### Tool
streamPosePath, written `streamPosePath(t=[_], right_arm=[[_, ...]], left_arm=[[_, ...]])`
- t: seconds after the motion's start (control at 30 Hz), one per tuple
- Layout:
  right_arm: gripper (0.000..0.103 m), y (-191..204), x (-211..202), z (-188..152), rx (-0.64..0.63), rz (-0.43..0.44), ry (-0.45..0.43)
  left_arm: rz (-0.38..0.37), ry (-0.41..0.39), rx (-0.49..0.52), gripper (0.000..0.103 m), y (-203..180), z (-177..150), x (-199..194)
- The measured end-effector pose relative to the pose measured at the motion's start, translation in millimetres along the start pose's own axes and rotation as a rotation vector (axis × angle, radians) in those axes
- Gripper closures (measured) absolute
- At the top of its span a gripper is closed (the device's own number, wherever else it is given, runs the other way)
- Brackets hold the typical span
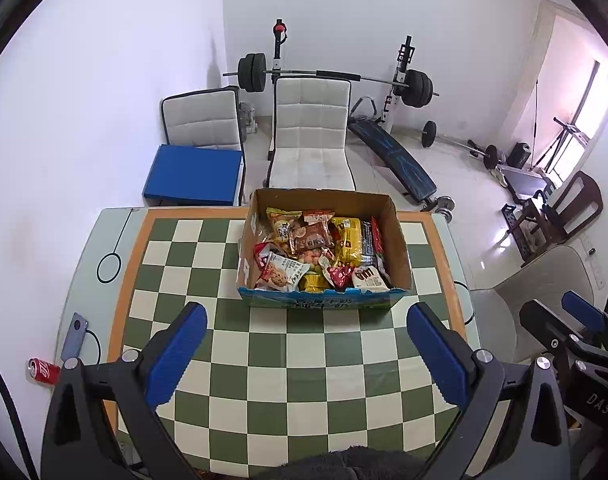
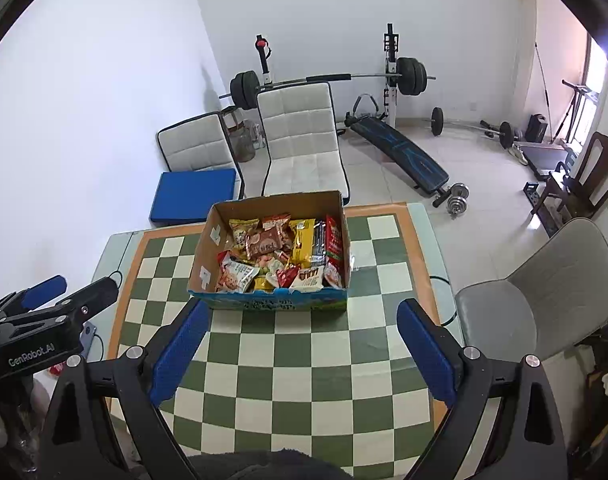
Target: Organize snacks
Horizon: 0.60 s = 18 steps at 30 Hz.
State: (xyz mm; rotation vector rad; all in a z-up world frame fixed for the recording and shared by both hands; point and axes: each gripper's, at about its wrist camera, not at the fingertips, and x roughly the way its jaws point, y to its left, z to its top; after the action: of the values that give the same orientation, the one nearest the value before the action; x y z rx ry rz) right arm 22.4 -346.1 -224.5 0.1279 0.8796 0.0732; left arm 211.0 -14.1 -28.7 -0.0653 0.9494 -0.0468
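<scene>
A red soda can [image 1: 44, 371] is lying left of the checkered table [image 1: 288, 384], beside a phone [image 1: 74, 335]. The left gripper [image 1: 304, 320] is hovering near the cardboard box [image 1: 399, 248], fingers spread wide, gripping nothing. The box, sitting at the table's far middle, is holding the snack packets [image 1: 317, 254]. The right gripper [image 2: 302, 316] is hovering likewise, fingers apart. A grey chair [image 2: 543, 296] is standing right of the table.
</scene>
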Motion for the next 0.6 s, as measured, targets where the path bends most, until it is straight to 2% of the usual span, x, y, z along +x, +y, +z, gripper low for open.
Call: streamPosePath(t=[0.3,0.6], right_arm=[[0.004,0.9,22.8,2.9,-0.009,-0.048,-0.018],[0.003,-1.6,48.8,11.8,-0.012,-0.093,-0.035]], left_arm=[[0.038,-0.045,0.018,0.0,-1.8,-2.7,12.9],[0.051,-0.004,0.028,0.0,-4.3,-0.5,42.0]])
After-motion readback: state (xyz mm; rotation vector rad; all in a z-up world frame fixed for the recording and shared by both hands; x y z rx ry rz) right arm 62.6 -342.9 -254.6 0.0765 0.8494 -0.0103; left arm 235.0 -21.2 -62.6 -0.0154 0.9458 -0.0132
